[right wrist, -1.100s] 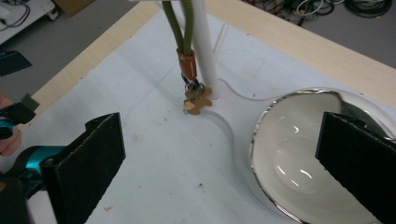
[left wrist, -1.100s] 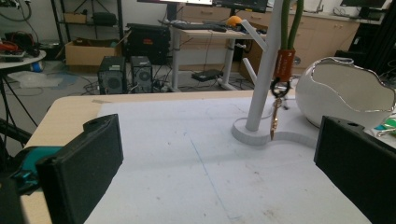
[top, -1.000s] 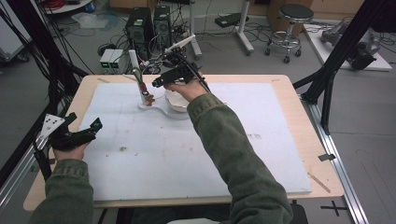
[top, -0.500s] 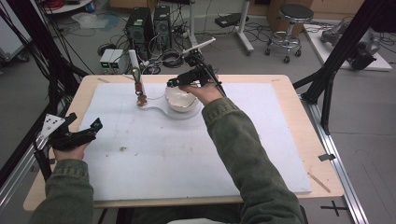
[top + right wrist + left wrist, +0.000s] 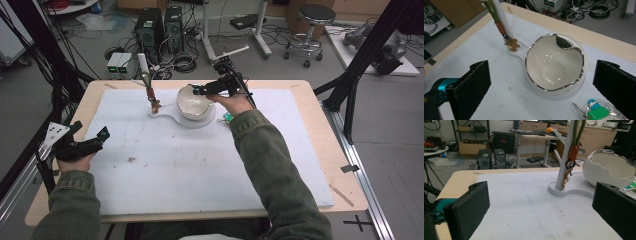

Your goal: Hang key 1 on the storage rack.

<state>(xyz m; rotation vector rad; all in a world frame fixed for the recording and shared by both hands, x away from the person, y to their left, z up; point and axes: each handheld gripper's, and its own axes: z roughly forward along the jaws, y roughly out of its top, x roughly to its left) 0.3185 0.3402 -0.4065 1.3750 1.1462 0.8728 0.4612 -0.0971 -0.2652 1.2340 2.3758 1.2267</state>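
Note:
A white bowl [image 5: 194,103] with a silver rim sits on one end of a flat white base [image 5: 167,116] at the far middle of the table. At the base's other end a thin post [image 5: 148,85] rises, and an orange-tagged keychain [image 5: 510,42] hangs from it. My right gripper [image 5: 200,90] hovers open just above the bowl [image 5: 554,65], its jaws wide on either side of it and holding nothing. Beside the bowl lies a key ring with a green tag [image 5: 599,112]. My left gripper [image 5: 90,131] rests open near the table's left edge, facing the post [image 5: 565,157].
A white mat [image 5: 200,165] covers most of the wooden table [image 5: 320,100]. Black frame struts [image 5: 350,80] stand at both sides. Computers, cables and a stool crowd the floor beyond the far edge.
My right gripper has moved right, from beside the post and keychain to over the bowl. The left gripper has stayed where it was.

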